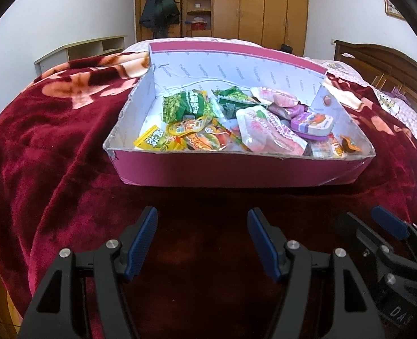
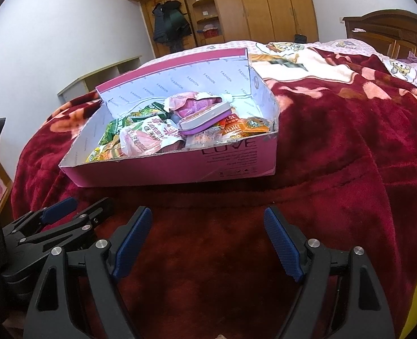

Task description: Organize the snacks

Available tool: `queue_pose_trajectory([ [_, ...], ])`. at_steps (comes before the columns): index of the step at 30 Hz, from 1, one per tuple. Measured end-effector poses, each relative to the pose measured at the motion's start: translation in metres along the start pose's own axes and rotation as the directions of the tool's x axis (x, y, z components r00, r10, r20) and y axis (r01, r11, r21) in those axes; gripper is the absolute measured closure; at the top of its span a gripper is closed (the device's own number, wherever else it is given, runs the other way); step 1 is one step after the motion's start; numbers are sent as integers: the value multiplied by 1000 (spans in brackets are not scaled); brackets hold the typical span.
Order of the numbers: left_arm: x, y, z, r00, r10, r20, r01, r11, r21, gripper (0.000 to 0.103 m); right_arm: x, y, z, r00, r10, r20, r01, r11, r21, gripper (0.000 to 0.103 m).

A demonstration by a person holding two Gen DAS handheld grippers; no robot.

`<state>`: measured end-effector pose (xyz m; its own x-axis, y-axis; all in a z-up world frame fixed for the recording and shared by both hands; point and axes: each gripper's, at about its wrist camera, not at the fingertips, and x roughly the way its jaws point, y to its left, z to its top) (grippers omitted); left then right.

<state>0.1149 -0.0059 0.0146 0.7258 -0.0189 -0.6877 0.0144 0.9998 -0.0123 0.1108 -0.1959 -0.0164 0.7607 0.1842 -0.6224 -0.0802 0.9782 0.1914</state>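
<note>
A pink cardboard box (image 1: 236, 171) with a white inside sits on the red blanket and holds several snack packets. Green packets (image 1: 187, 104), a yellow packet (image 1: 152, 139), pink pouches (image 1: 267, 134) and a purple-rimmed tub (image 1: 313, 125) lie in it. The box also shows in the right wrist view (image 2: 180, 169), with the tub (image 2: 205, 120) on top of the pile. My left gripper (image 1: 202, 217) is open and empty, short of the box's front wall. My right gripper (image 2: 208, 220) is open and empty, in front of the box and beside the left one.
The box rests on a bed covered by a dark red flowered blanket (image 1: 53, 147). A wooden headboard (image 1: 383, 62) stands at the right, a wardrobe (image 1: 251, 5) at the back, and a low shelf (image 1: 81, 52) by the left wall.
</note>
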Motion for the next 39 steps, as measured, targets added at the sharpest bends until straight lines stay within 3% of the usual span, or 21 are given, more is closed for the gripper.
queue_pose_trajectory([
  [39,2,2,-2,1000,4,-14,-4,1000,-24,33,1,-1,-4,1000,3,-13,-3,1000,14,20],
])
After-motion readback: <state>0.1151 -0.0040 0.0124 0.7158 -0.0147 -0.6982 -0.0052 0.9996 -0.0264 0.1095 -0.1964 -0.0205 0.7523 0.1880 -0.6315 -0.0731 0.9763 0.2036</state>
